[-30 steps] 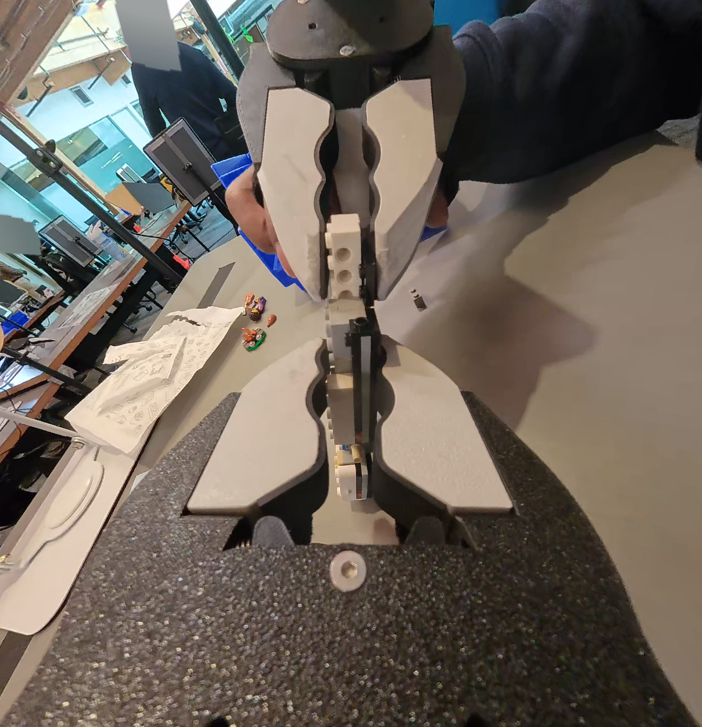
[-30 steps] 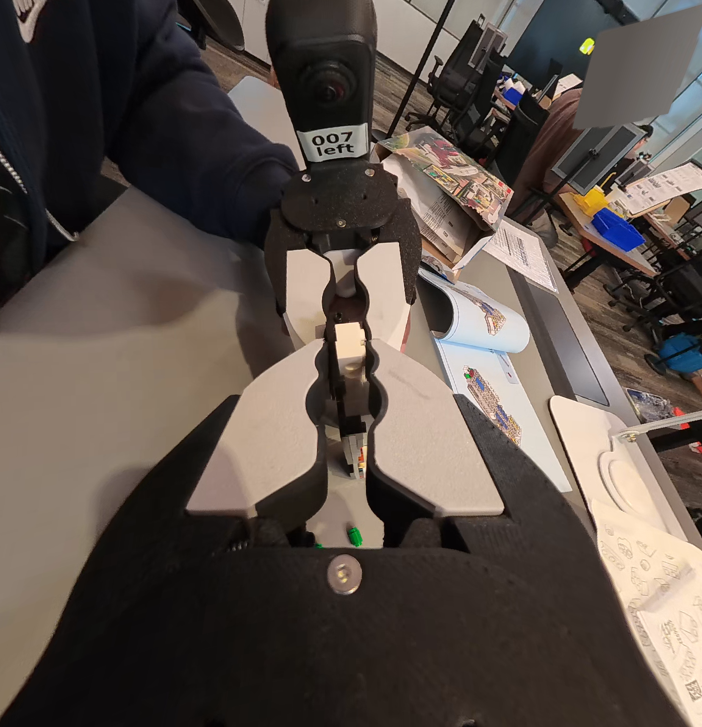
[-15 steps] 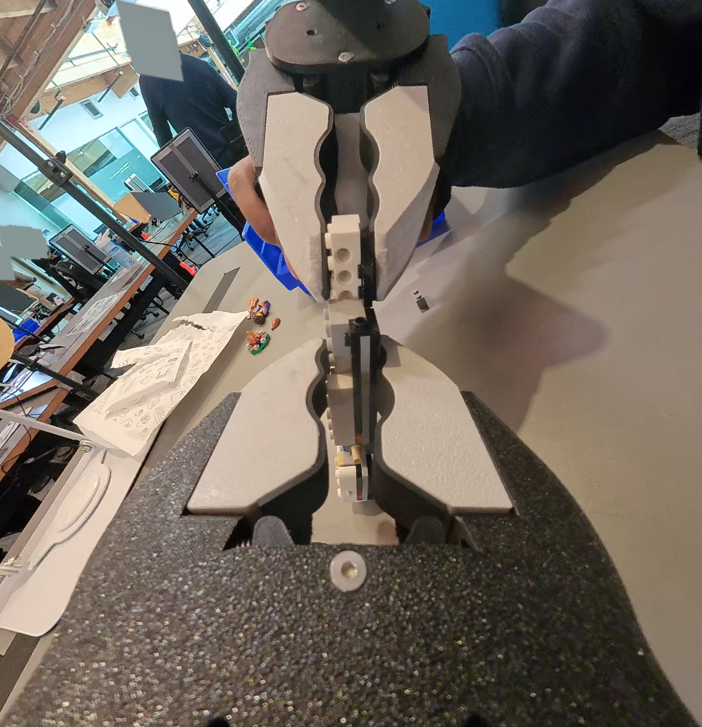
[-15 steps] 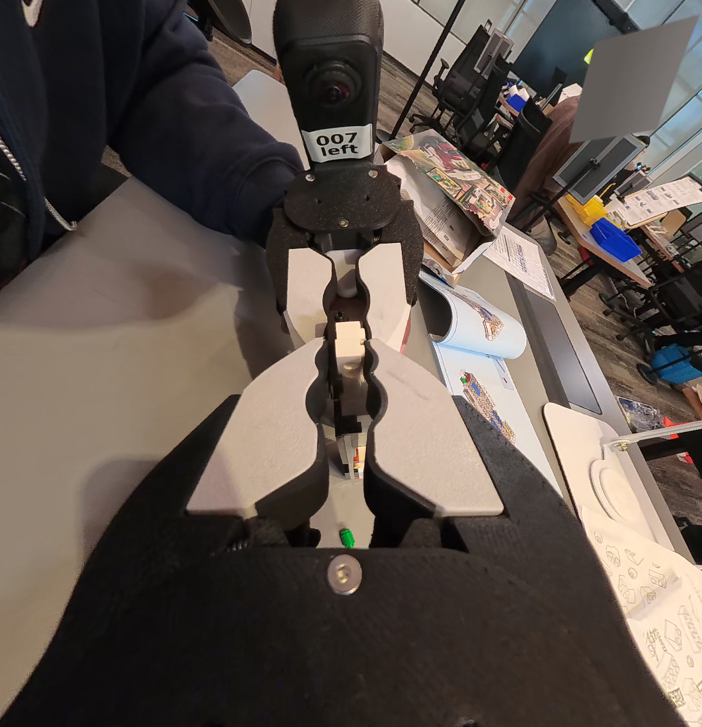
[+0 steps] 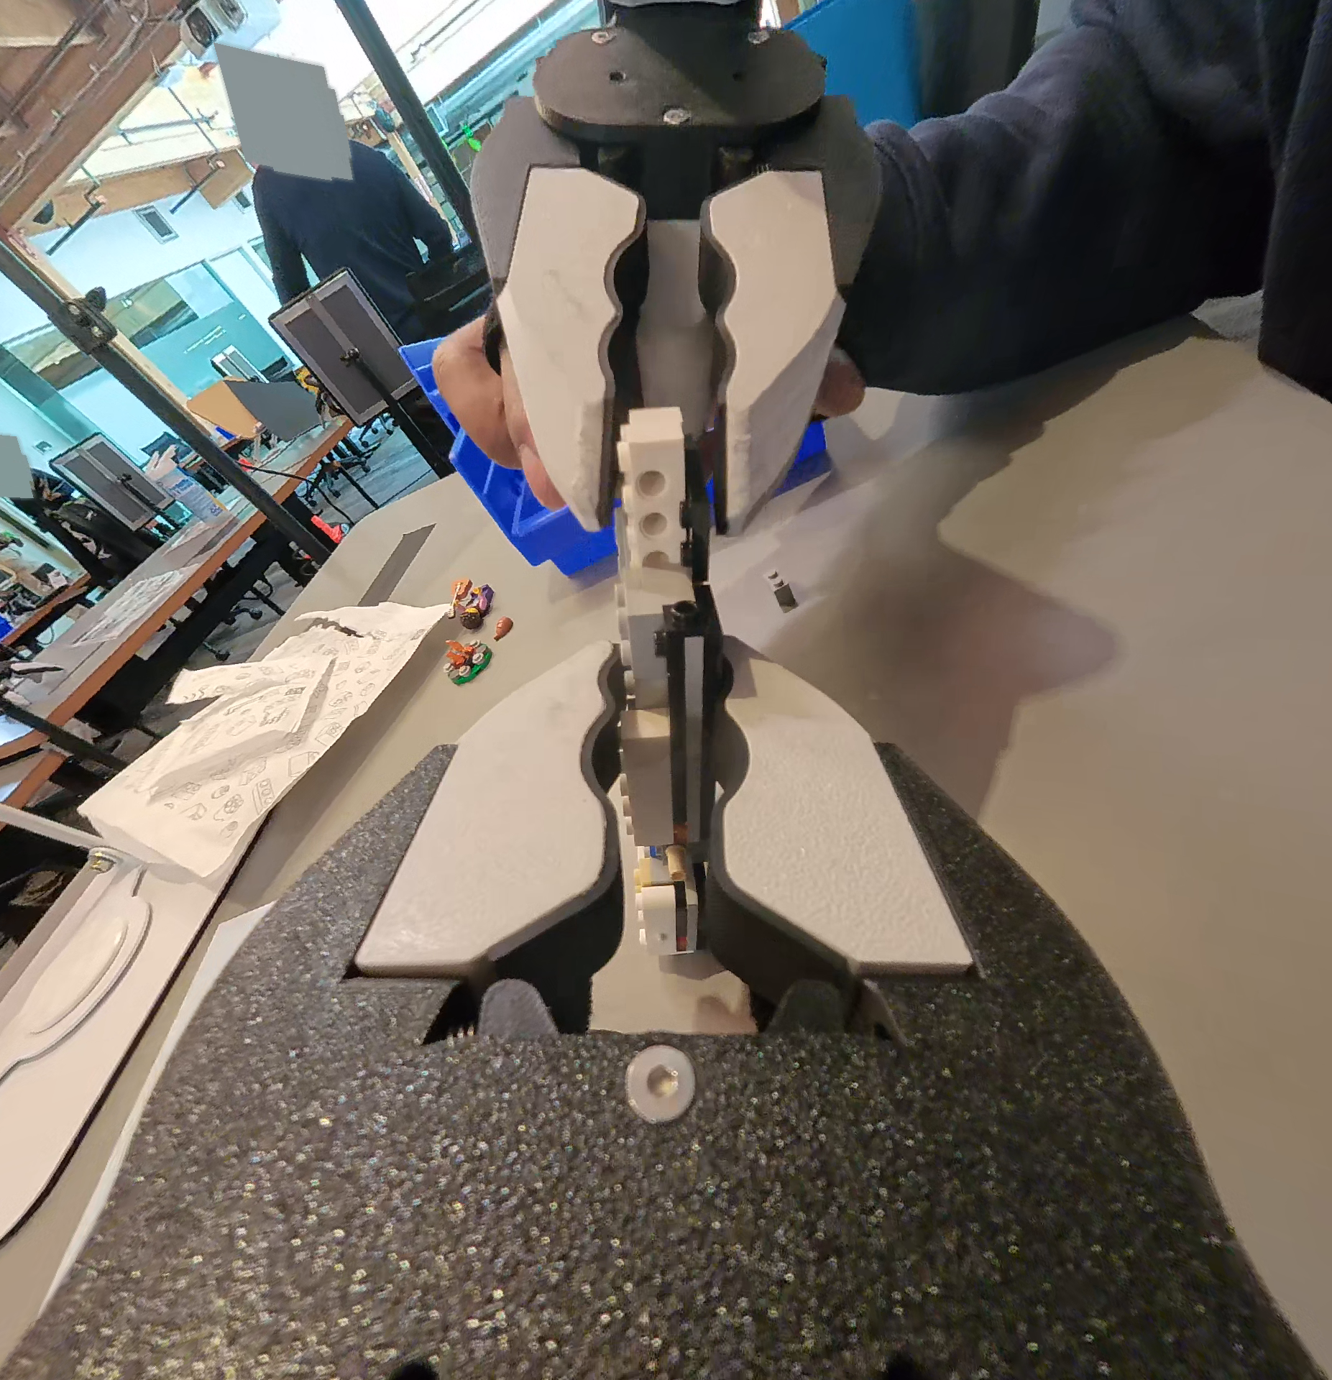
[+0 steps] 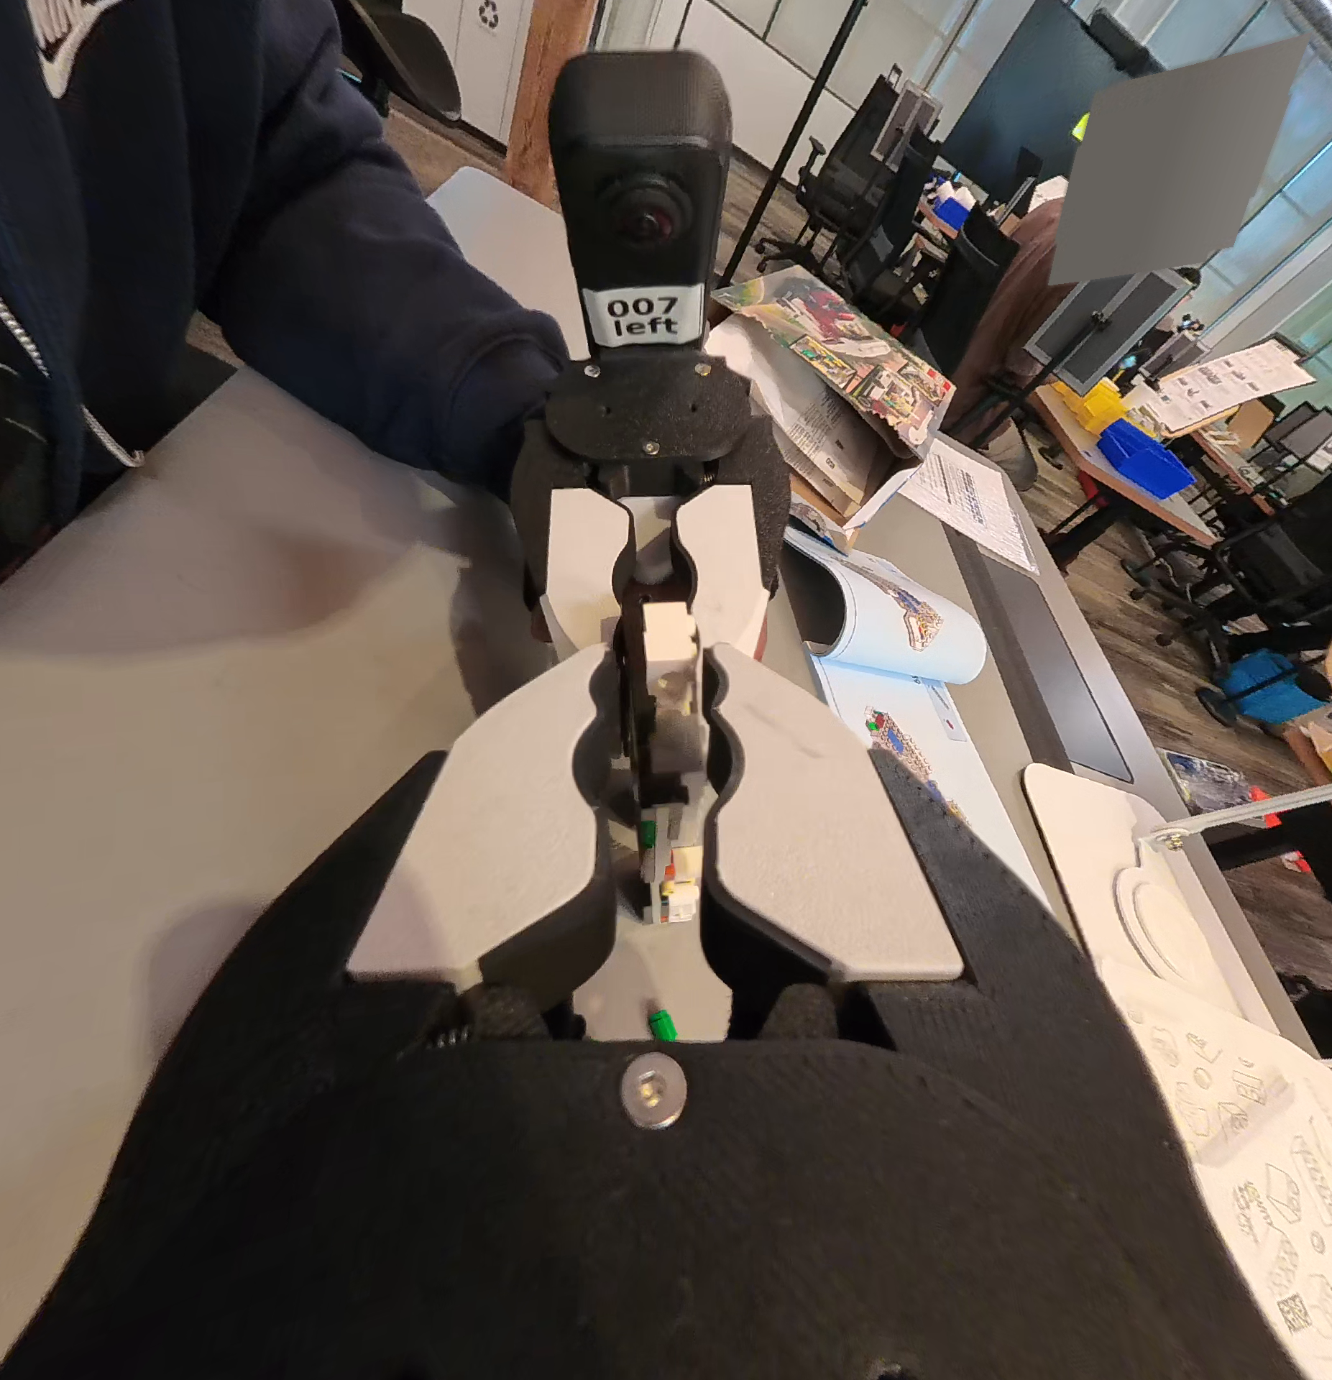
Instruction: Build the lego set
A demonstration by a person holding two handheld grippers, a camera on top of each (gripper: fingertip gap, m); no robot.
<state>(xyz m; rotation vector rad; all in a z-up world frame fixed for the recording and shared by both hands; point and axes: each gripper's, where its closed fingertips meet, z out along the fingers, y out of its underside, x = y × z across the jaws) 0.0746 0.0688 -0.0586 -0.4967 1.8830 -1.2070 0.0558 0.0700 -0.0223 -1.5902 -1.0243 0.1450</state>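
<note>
Brick assembly (image 5: 666, 717) spans both jaws above table (image 5: 1096, 747).

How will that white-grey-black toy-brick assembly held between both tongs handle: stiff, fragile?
The white-grey-black toy-brick assembly probably stays stiff: hard plastic bricks. Likely fragile at the joints: it is a long, thin stack spanning left tongs and right tongs, so bending could snap it apart. Probably light.

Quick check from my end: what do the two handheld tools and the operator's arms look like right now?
Both tools have speckled black bodies with a silver screw, and pale grey fingers edged by wavy black pads: left tool, right tool. Seen from the right wrist view, the left tool carries a black camera bearing a white label. The operator wears dark navy sleeves, with a metal zipper on the jacket.
</note>
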